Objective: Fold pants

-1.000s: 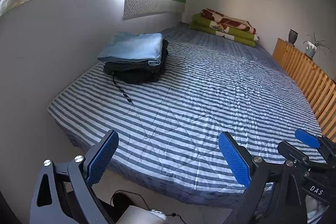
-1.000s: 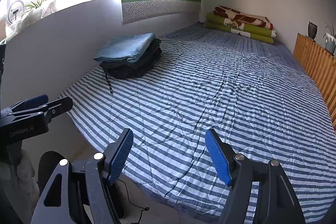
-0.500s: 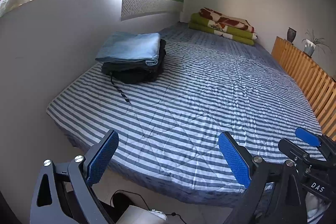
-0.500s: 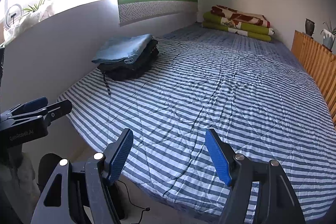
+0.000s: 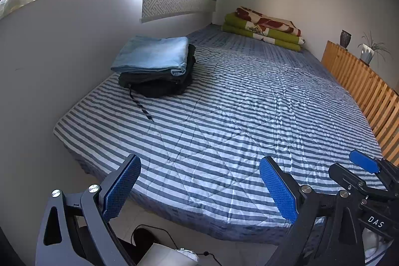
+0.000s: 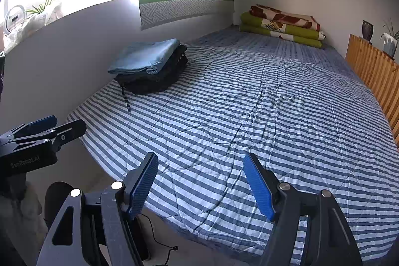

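Pants (image 5: 154, 66) lie stacked far beyond both tools (image 5: 199, 187) (image 6: 200, 185), angled down, agape.

The bed (image 5: 224, 121) fills the middle of the frame. A stack of folded pants (image 5: 155, 66) sits on the bed at its left side, next to the wall. A cord (image 5: 139, 104) hangs from the stack onto the bed. Folded blankets (image 5: 264, 29) lie at the far end, in the upper right. A wooden rail (image 5: 361, 89) runs along the bed's right side, with a vase (image 5: 345, 38) and a plant (image 5: 369, 50) on top.
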A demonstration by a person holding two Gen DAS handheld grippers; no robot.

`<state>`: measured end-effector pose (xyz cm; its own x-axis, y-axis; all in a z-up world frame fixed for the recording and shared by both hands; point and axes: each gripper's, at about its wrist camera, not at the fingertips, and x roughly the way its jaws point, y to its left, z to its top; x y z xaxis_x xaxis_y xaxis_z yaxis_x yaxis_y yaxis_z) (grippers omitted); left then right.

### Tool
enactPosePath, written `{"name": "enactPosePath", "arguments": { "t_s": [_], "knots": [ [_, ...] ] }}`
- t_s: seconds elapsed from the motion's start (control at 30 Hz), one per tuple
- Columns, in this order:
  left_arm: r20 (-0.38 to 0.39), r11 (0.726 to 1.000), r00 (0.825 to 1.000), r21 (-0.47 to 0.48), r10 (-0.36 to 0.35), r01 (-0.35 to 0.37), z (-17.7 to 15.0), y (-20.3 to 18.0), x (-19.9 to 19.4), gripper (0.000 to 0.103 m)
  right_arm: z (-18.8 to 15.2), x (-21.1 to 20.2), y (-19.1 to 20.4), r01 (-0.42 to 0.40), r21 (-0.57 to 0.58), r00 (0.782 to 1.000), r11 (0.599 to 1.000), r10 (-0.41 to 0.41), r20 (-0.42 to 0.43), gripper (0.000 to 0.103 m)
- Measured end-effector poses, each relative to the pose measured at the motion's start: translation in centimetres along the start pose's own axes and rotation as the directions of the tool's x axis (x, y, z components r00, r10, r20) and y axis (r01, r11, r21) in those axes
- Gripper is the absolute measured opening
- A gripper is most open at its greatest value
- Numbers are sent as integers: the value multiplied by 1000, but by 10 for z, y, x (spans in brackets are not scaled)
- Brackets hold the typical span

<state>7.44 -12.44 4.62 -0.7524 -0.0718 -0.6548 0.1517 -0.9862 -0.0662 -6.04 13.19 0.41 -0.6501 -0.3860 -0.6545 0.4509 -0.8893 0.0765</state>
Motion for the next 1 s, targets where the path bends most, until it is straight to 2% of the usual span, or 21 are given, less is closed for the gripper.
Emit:
{"name": "enactPosePath", "arguments": {
  "t_s": [1.0],
  "knots": [
    [-14,1000,1000,5,-1,1,0,-4,5,98,-2,6,-5,10,14,1000,1000,-10,-8,67]
  ]
}}
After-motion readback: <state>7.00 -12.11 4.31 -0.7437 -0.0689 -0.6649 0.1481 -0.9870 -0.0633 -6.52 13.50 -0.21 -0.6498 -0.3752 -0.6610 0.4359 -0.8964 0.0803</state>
